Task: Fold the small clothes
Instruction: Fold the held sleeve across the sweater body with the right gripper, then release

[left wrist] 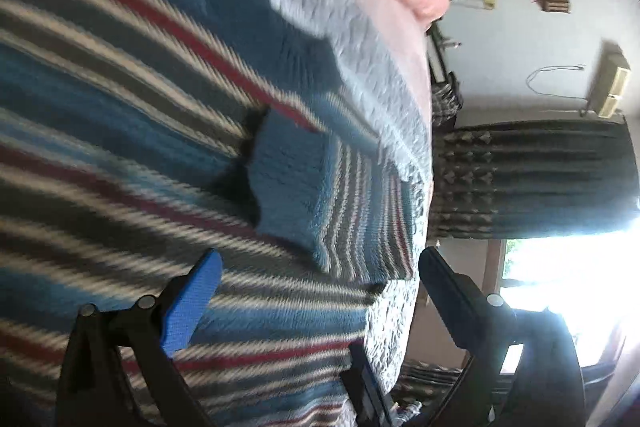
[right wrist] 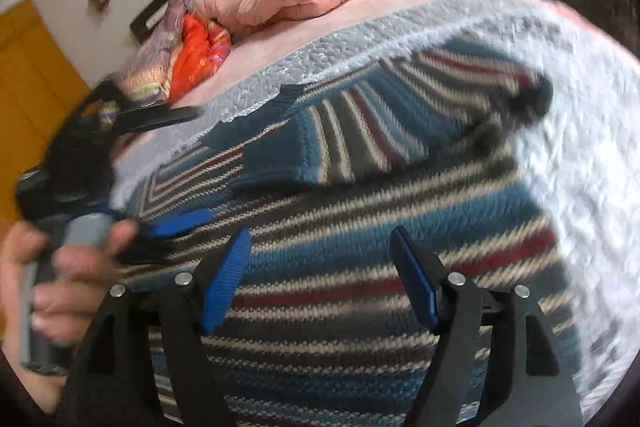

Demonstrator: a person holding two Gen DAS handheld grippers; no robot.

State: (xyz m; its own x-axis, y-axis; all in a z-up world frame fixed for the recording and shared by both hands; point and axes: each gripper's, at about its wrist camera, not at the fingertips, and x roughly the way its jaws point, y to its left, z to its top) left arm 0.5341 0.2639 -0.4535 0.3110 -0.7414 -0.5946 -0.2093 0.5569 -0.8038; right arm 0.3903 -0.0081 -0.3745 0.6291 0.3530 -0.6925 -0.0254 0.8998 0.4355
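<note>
Right wrist view shows your right gripper hovering over the striped sweater, its blue fingers spread wide with nothing between them. The sweater lies flat on a pale grey quilted blanket, and its stripes run across the fingers, so the body stretches side to side beneath you. One sleeve is folded in over the body, beyond your fingertips.

Off the sweater's left edge, your left hand grips the other tool. In the left wrist view, your left gripper is also spread and empty, tilted over the sweater near the blanket's edge. Both views are blurred.

Your right gripper looks nearer the sweater's middle; the folded sleeve lies ahead of it.
</note>
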